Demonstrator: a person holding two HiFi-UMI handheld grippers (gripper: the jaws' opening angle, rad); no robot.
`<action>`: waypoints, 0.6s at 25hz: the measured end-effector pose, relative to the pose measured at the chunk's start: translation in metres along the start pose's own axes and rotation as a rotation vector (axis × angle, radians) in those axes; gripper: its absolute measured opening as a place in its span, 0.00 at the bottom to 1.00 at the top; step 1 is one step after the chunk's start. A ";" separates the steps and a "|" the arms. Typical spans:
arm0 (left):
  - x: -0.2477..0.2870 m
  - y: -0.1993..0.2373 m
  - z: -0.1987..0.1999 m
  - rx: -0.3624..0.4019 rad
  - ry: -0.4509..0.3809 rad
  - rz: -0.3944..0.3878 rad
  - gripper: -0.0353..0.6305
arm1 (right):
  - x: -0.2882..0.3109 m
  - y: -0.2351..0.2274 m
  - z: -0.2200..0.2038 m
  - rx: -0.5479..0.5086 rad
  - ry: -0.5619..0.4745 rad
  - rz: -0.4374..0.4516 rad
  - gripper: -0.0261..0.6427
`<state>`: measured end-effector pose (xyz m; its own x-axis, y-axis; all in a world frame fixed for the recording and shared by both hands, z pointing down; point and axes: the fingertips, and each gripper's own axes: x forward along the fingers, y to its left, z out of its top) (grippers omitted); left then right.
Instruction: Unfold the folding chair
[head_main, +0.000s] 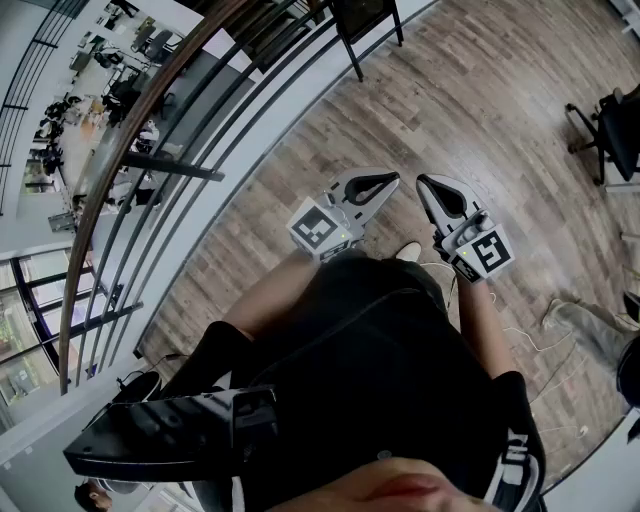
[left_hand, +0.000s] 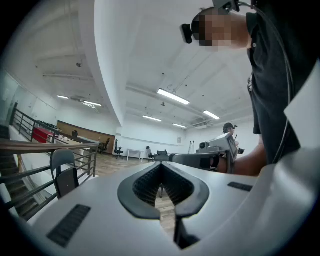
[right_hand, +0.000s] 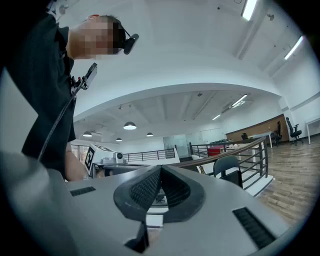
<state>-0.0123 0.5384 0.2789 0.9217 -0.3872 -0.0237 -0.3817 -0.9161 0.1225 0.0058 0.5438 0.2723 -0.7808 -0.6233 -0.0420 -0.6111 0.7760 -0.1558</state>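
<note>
A dark chair (head_main: 365, 25) with a grey rounded back stands by the railing, well ahead of me; it also shows in the left gripper view, the chair (left_hand: 65, 172) at the left, and in the right gripper view, the chair (right_hand: 230, 170) at the right. My left gripper (head_main: 385, 180) and right gripper (head_main: 428, 183) are held side by side at waist height, pointing level toward it and far from it. Both are shut with nothing between the jaws: left gripper (left_hand: 161, 165), right gripper (right_hand: 161, 169).
A curved railing with a wooden handrail (head_main: 150, 130) runs along the left above a lower floor. A black office chair (head_main: 610, 130) stands at the right. Thin cables (head_main: 540, 340) lie on the wooden floor (head_main: 480, 90) near my feet.
</note>
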 end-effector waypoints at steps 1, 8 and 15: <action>-0.003 0.002 -0.006 -0.008 0.001 0.008 0.06 | -0.003 -0.001 -0.002 0.005 0.002 -0.001 0.05; -0.011 0.007 -0.020 -0.033 0.000 0.028 0.06 | -0.006 -0.006 -0.015 -0.005 0.062 -0.033 0.05; -0.009 0.006 -0.018 -0.041 -0.009 0.016 0.06 | -0.010 -0.005 -0.011 -0.017 0.045 -0.033 0.05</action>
<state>-0.0213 0.5384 0.2973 0.9149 -0.4027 -0.0301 -0.3929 -0.9050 0.1631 0.0154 0.5471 0.2847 -0.7650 -0.6439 0.0070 -0.6384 0.7569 -0.1400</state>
